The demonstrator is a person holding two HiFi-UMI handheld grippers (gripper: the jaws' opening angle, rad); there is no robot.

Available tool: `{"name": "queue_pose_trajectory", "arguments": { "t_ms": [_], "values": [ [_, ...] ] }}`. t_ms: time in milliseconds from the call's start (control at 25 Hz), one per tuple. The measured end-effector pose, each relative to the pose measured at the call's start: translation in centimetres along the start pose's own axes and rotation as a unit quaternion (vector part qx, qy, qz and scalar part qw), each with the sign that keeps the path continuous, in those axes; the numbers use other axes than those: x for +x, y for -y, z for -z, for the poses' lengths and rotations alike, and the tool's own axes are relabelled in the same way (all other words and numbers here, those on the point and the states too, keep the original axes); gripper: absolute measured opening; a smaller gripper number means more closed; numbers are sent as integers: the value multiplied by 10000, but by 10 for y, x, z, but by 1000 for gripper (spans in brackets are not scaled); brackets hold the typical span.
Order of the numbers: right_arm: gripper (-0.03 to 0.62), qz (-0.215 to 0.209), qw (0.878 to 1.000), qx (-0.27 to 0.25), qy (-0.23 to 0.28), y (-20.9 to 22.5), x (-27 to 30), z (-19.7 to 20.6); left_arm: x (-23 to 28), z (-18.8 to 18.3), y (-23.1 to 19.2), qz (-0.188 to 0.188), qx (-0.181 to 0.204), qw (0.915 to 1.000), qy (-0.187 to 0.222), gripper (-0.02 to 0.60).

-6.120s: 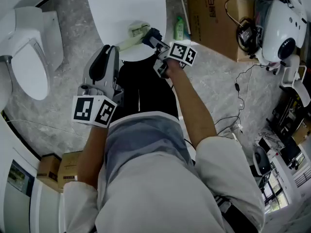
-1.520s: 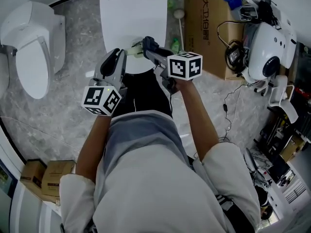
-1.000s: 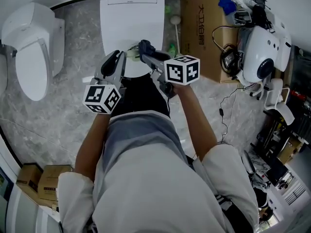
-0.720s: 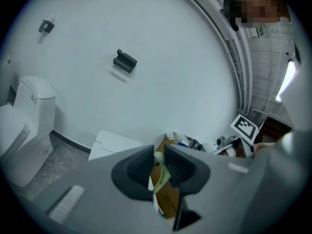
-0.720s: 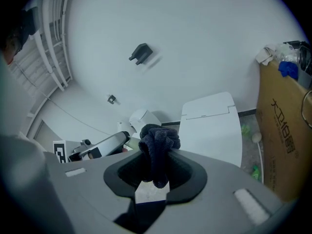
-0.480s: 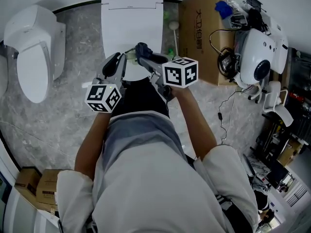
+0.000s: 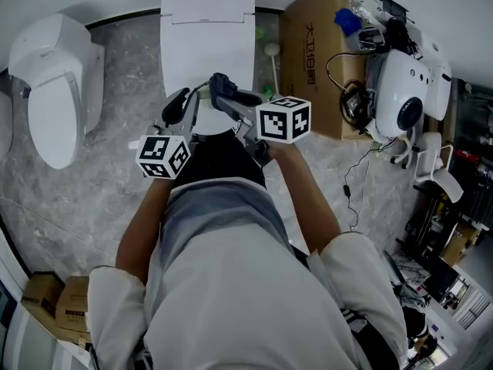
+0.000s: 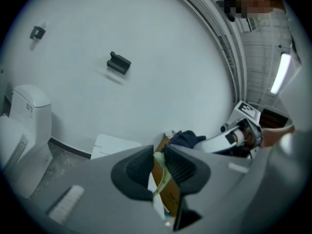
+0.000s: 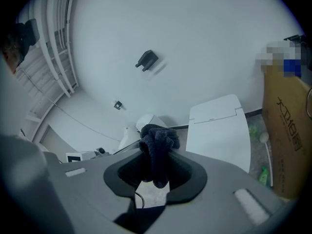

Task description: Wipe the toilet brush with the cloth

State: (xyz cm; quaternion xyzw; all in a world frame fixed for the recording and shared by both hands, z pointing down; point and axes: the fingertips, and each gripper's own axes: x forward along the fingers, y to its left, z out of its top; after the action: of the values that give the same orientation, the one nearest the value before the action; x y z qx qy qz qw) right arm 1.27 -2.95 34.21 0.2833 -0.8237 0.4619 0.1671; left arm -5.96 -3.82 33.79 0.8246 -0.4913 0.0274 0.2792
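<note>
My left gripper (image 7: 192,101) points toward the wall and is shut on the pale green toilet brush (image 8: 162,178), which shows as a thin strip between the jaws. The rest of the brush is hidden. My right gripper (image 7: 221,84) sits just right of the left one's tips, shut on a dark blue cloth (image 9: 155,145) bunched above its jaws. In the left gripper view the cloth (image 8: 187,138) and the right gripper's marker cube (image 8: 248,111) appear to the right. Whether the cloth touches the brush cannot be told.
A white toilet with its lid (image 7: 206,29) shut lies below the grippers, with a second toilet (image 7: 54,83) at left. A white-tipped stick (image 7: 272,56) and a green bottle (image 7: 269,92) stand by a cardboard box (image 7: 312,52). White equipment and cables (image 7: 400,91) crowd the right.
Both grippers have stayed close together and drifted slightly up and left over the toilet lid. The right gripper's cloth has moved nearer the left gripper's tips. Both grips are unchanged.
</note>
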Motion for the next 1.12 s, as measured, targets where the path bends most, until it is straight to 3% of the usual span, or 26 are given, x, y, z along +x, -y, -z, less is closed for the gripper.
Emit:
{"name": "queue_pose_trajectory", "arguments": {
  "t_ms": [400, 560, 800, 1120],
  "values": [
    [92, 34, 9997, -133, 193, -10, -13, -6, 2, -1, 11, 394, -86, 9989, -259, 0],
    [92, 60, 9991, -341, 230, -16, -16, -12, 1, -2, 15, 466, 100, 9980, -409, 0],
    [92, 117, 9980, -501, 375, -14, -27, -24, 1, -10, 20, 251, 670, 9958, -576, 0],
    [94, 91, 9960, -561, 696, -14, -48, -39, -8, -28, 26, 321, 767, 9951, -527, 0]
  ]
}}
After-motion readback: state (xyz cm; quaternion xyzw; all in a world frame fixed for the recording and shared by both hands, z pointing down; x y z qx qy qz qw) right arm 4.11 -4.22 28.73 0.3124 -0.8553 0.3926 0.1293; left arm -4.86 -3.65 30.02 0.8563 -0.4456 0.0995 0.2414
